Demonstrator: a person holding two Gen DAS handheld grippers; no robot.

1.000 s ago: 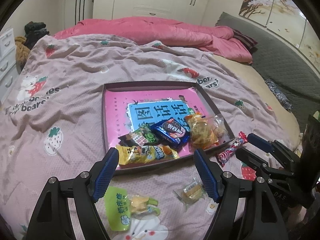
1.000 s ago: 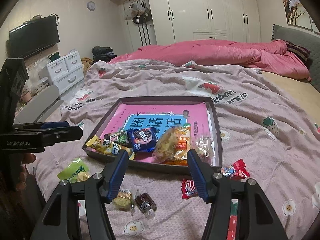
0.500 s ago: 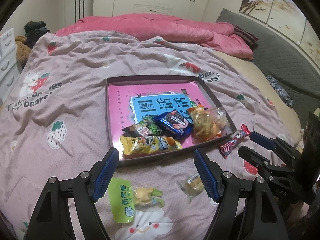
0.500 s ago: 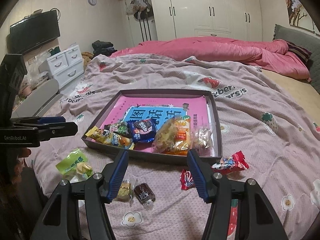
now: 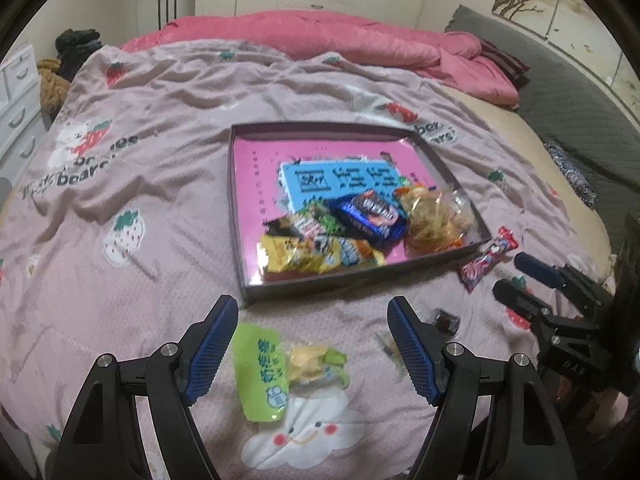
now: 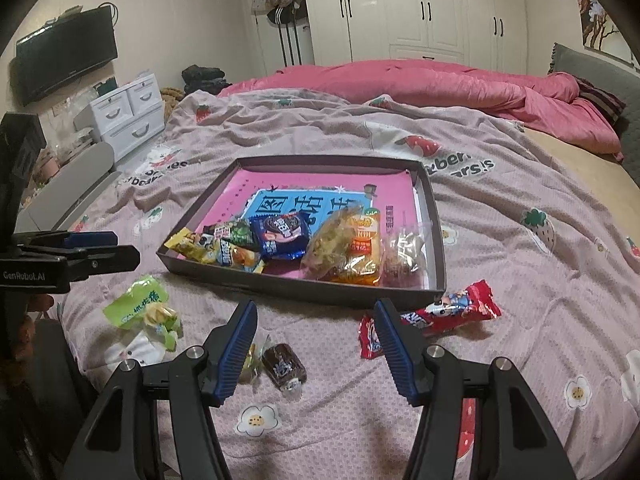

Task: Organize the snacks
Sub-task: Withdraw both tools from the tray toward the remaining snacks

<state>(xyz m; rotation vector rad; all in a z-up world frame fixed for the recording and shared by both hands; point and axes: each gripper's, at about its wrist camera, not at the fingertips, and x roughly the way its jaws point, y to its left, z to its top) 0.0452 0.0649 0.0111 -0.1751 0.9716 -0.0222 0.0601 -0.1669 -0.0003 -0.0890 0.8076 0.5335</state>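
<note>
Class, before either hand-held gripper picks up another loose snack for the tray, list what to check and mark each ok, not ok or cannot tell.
1. Left hand-held gripper open and holding nothing: ok.
2. Right hand-held gripper open and holding nothing: ok.
3. Free space in the tray: ok, far half bare.
4. Green packet lies between the left fingers: ok.
5. All snacks in the tray: not ok; red packet and brown candy lie outside.

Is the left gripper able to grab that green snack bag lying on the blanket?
Probably yes. The left gripper is open and empty, and the green plastic snack bag lies flat on the pink strawberry blanket, right between its blue fingers with nothing on top of it.
</note>
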